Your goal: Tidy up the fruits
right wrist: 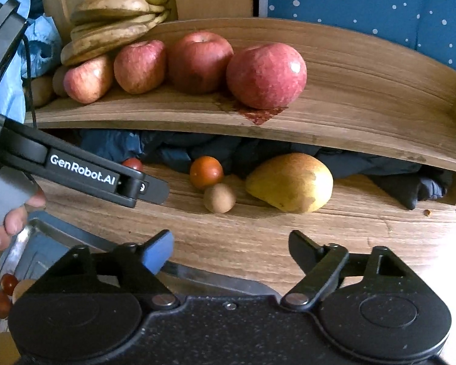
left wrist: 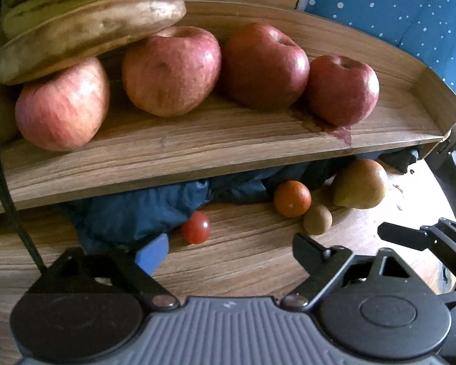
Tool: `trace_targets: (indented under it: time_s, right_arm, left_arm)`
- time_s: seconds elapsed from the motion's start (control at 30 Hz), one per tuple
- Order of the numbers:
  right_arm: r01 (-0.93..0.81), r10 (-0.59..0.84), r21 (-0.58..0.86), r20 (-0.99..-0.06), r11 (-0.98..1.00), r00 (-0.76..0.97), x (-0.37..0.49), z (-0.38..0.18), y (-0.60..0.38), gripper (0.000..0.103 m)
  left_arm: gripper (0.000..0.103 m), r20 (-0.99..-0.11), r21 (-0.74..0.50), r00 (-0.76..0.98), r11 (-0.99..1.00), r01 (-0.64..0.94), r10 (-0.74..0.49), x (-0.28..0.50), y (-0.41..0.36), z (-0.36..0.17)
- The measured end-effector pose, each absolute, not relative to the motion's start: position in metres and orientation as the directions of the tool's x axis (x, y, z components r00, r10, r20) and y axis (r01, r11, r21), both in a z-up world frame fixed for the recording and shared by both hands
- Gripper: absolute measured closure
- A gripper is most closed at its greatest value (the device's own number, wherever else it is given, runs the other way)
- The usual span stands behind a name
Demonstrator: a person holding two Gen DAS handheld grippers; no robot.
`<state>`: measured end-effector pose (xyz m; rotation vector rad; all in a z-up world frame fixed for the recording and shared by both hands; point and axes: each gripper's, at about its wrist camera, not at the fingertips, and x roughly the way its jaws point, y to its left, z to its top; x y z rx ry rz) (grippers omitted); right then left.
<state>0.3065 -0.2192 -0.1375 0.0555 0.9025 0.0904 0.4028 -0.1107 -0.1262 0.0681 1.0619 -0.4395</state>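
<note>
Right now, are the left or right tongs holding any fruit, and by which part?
Nothing is held. The left tongs and right tongs are both open and empty above the wooden table.

Both my wrist feeds show dim, soft daylight. The shelf (left wrist: 215, 149) bows under fisheye distortion, with black vignetting at the corners. A glare spot marks the nearest apple (right wrist: 266, 74); deep shadow fills the space beneath the shelf. The bananas (left wrist: 85, 21) appear blurred.
</note>
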Motion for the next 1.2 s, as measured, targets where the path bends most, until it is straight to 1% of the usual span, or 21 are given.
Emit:
trace_targets:
  time_s: [0.13, 0.23, 0.33, 0.4, 0.47, 0.53, 0.63, 0.8, 0.87, 0.93, 0.97, 1.13, 1.2]
  right_arm:
    - [-0.062, 0.109, 0.089, -0.777, 0.994, 0.62, 0.313, -0.14, -0.218, 0.037]
    - [-0.065, 0.113, 0.093, -0.774, 0.994, 0.623, 0.317, -0.141, -0.217, 0.043]
    - [-0.069, 0.118, 0.095, -0.774, 0.993, 0.622, 0.321, -0.143, -0.216, 0.049]
    - [-0.071, 0.119, 0.095, -0.775, 0.993, 0.62, 0.324, -0.144, -0.215, 0.051]
    - [-0.074, 0.12, 0.094, -0.776, 0.993, 0.619, 0.327, -0.145, -0.215, 0.053]
    - [-0.075, 0.121, 0.095, -0.776, 0.993, 0.619, 0.329, -0.146, -0.214, 0.056]
    - [-0.075, 0.125, 0.101, -0.777, 0.992, 0.617, 0.332, -0.147, -0.215, 0.059]
    - [-0.078, 0.132, 0.106, -0.774, 0.991, 0.619, 0.337, -0.148, -0.214, 0.06]
    - [-0.082, 0.136, 0.109, -0.773, 0.991, 0.62, 0.339, -0.148, -0.213, 0.062]
    - [-0.084, 0.139, 0.11, -0.771, 0.99, 0.621, 0.339, -0.148, -0.212, 0.062]
    - [-0.084, 0.139, 0.111, -0.771, 0.99, 0.621, 0.34, -0.148, -0.212, 0.062]
    - [-0.079, 0.139, 0.114, -0.771, 0.99, 0.621, 0.342, -0.148, -0.213, 0.066]
    - [-0.077, 0.14, 0.118, -0.772, 0.99, 0.62, 0.342, -0.149, -0.213, 0.068]
  left_arm:
    - [0.02, -0.85, -0.155, 0.424, 0.916, 0.369, -0.315, 0.404, -0.109, -0.127]
    - [0.025, -0.848, -0.153, 0.431, 0.921, 0.358, -0.308, 0.405, -0.108, -0.129]
    - [0.033, -0.844, -0.152, 0.44, 0.923, 0.352, -0.307, 0.406, -0.109, -0.128]
    - [0.04, -0.844, -0.148, 0.444, 0.926, 0.348, -0.302, 0.408, -0.108, -0.128]
    - [0.044, -0.846, -0.146, 0.444, 0.928, 0.343, -0.297, 0.409, -0.108, -0.128]
    - [0.045, -0.848, -0.148, 0.441, 0.929, 0.338, -0.295, 0.411, -0.107, -0.13]
    - [0.047, -0.859, -0.14, 0.429, 0.934, 0.33, -0.28, 0.411, -0.104, -0.133]
    - [0.049, -0.857, -0.143, 0.434, 0.937, 0.317, -0.278, 0.411, -0.102, -0.134]
    - [0.05, -0.856, -0.142, 0.437, 0.939, 0.313, -0.276, 0.412, -0.102, -0.135]
    - [0.053, -0.855, -0.139, 0.442, 0.941, 0.309, -0.271, 0.413, -0.102, -0.135]
    - [0.057, -0.855, -0.137, 0.443, 0.942, 0.306, -0.269, 0.413, -0.102, -0.136]
    - [0.062, -0.855, -0.114, 0.456, 0.947, 0.301, -0.248, 0.416, -0.103, -0.133]
    - [0.066, -0.854, -0.111, 0.458, 0.948, 0.299, -0.245, 0.416, -0.103, -0.133]
